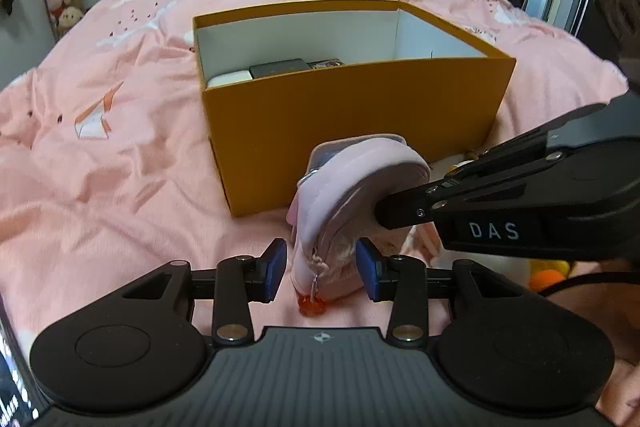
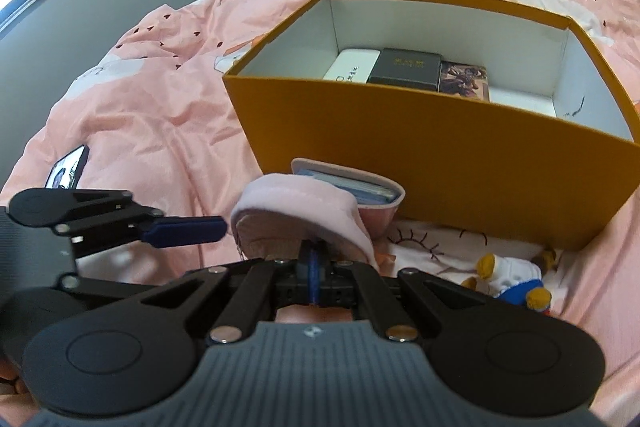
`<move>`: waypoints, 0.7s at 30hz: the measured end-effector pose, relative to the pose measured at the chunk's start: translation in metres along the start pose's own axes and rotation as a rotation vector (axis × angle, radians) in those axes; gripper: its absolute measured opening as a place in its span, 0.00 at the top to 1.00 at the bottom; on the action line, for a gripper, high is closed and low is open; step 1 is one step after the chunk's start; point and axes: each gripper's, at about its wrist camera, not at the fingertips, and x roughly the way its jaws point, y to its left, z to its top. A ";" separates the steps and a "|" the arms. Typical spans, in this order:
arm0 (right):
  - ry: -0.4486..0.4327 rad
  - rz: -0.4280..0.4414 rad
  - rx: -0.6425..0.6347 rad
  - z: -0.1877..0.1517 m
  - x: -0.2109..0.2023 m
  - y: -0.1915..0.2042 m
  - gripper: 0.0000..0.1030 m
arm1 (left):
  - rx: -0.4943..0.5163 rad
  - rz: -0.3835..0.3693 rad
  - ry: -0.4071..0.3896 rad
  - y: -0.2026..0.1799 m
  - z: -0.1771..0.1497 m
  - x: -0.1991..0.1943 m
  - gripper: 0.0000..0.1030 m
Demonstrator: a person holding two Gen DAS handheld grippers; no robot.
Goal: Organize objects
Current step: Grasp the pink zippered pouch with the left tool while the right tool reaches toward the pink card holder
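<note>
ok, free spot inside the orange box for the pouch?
Orange box: right end is bare floor, bordered by the picture card box and right wall. Left end is crowded: white case, black box. Right tool grips the pink pouch.

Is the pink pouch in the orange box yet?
Not yet. The pink pouch sits outside the orange box, against its near wall; right gripper is clamped on it, left gripper open around it.

Right gripper (image 2: 314,259) jaws pinched closed on the pouch (image 2: 296,211); left gripper (image 1: 321,269) jaws spread apart.
</note>
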 end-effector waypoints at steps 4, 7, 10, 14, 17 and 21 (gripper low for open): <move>-0.014 -0.009 0.008 0.001 -0.001 -0.002 1.00 | 0.017 0.008 -0.024 -0.006 0.002 0.006 0.60; -0.017 -0.006 0.023 0.002 -0.001 -0.005 1.00 | 0.014 -0.009 -0.039 -0.006 0.001 0.006 0.69; -0.023 0.002 0.034 0.002 -0.005 -0.007 1.00 | 0.003 -0.015 -0.053 -0.006 0.000 0.003 0.73; -0.045 -0.011 0.042 0.002 -0.017 -0.009 0.91 | -0.030 0.007 -0.059 -0.002 0.000 -0.003 0.76; -0.073 -0.061 0.046 0.000 -0.025 -0.014 0.59 | -0.088 0.029 -0.055 0.009 -0.001 -0.010 0.77; -0.061 -0.098 0.033 0.000 -0.018 -0.023 0.60 | -0.161 0.043 -0.043 0.024 -0.001 -0.012 0.77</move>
